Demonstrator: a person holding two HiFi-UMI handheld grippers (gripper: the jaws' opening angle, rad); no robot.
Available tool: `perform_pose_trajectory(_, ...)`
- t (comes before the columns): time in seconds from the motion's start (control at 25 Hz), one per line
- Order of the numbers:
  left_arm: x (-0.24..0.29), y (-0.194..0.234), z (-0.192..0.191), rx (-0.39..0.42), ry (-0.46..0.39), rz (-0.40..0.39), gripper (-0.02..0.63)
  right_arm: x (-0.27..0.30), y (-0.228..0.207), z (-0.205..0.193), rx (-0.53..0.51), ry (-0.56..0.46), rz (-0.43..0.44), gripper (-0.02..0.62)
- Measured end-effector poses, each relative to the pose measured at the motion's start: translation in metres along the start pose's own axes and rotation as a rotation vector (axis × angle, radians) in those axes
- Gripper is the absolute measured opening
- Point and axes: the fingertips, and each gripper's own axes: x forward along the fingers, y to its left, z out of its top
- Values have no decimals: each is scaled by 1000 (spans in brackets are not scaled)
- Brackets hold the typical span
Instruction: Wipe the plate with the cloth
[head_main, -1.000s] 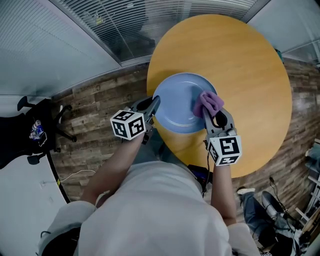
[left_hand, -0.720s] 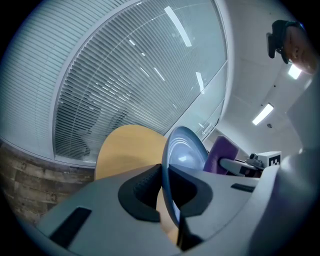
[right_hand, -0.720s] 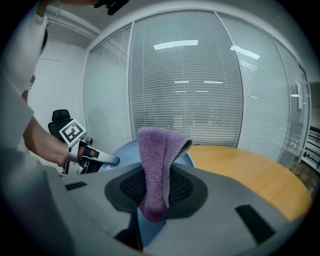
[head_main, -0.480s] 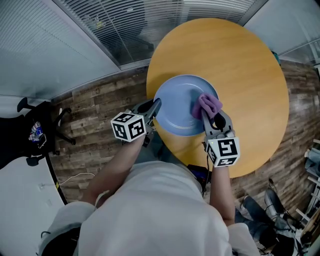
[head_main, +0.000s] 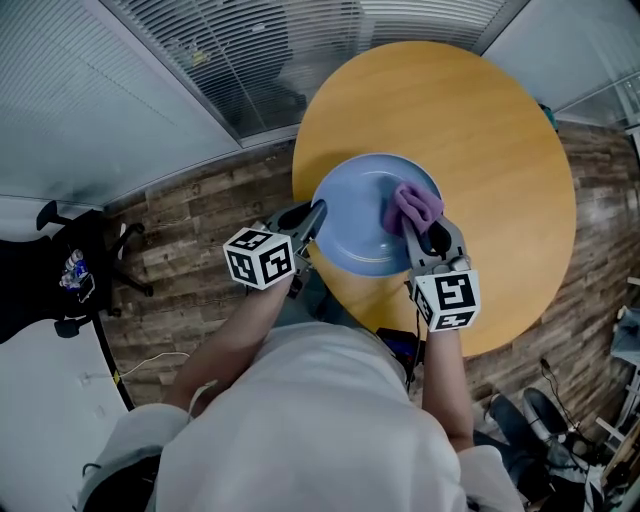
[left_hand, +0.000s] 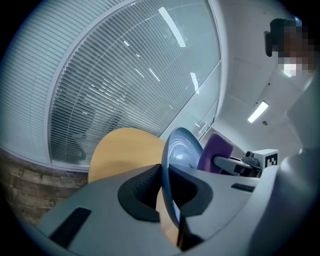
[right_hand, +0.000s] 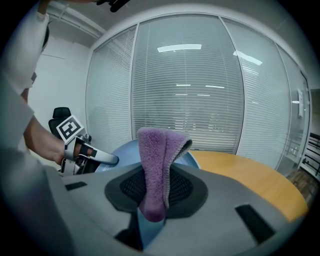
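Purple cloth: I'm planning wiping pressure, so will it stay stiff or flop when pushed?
Probably floppy: the cloth folds over itself in the right hand-held gripper. Its fuzzy pile suggests it is light and should drag rather than slip on the plate.

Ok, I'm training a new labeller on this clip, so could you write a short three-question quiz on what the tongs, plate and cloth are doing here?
1. True or false: the left tongs grip the rim of the blue plate.
2. The right tongs hold: A) a sponge, B) a purple cloth, C) nothing.
3. Fill in: in the head view, the cloth lies on the plate's ___ part.
Key: 1 true; 2 B; 3 right.
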Motion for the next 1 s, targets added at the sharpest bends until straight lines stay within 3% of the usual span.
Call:
perform_pose_trajectory(0.72, -26, -6, 5, 31, -17, 35, 29, -5, 10, 37, -94, -76, -17, 86)
perform_pose_trajectory(0.84, -29, -5, 6, 41, -17, 40, 29, -4, 14, 44, -178, -69, -34, 86)
perform_pose_trajectory(1.0, -36, 1, 7, 49, -18, 52, 29, 2, 28, 49, -419, -4, -45, 86)
